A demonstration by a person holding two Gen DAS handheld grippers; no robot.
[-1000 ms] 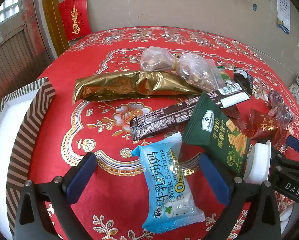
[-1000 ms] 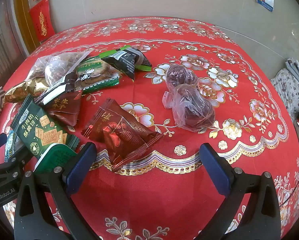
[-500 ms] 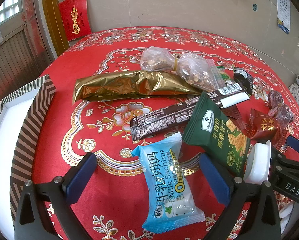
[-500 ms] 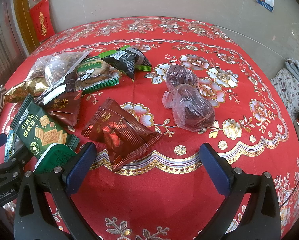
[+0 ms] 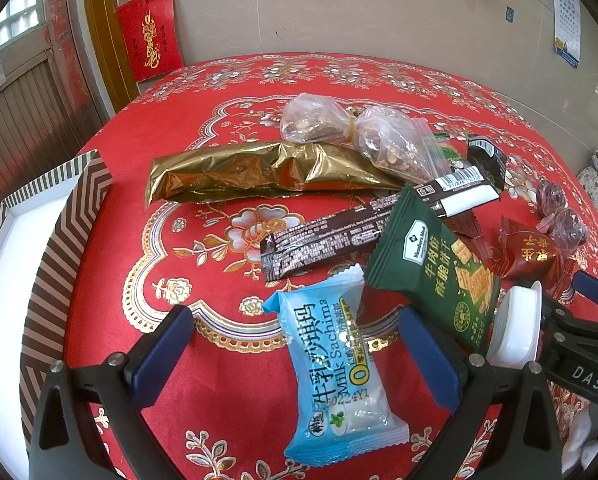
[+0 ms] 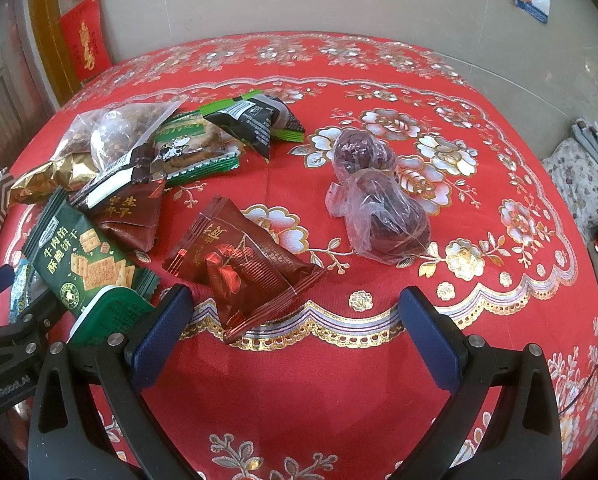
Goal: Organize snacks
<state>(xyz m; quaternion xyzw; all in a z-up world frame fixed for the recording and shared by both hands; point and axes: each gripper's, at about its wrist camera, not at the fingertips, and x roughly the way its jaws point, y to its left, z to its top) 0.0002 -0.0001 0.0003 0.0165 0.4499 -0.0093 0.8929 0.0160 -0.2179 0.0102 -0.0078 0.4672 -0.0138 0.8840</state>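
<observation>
Snacks lie scattered on a red tablecloth (image 5: 147,152). My left gripper (image 5: 295,344) is open, its fingers either side of a light blue Milk Sachima packet (image 5: 335,364). Beyond it lie a green cracker packet (image 5: 439,272), a dark chocolate bar (image 5: 339,236), a gold foil packet (image 5: 259,172) and clear bags of nuts (image 5: 363,136). My right gripper (image 6: 295,328) is open, just in front of a dark red packet (image 6: 247,264). Wrapped red dates (image 6: 379,208), a black packet (image 6: 255,120) and a green cookie packet (image 6: 195,144) lie farther off.
A box with a brown-and-white chevron rim (image 5: 55,264) and white inside stands at the left table edge. A small tub with a white body (image 5: 515,328) and green lid (image 6: 111,312) sits between the two grippers. A wall with red hangings (image 5: 151,32) is behind the table.
</observation>
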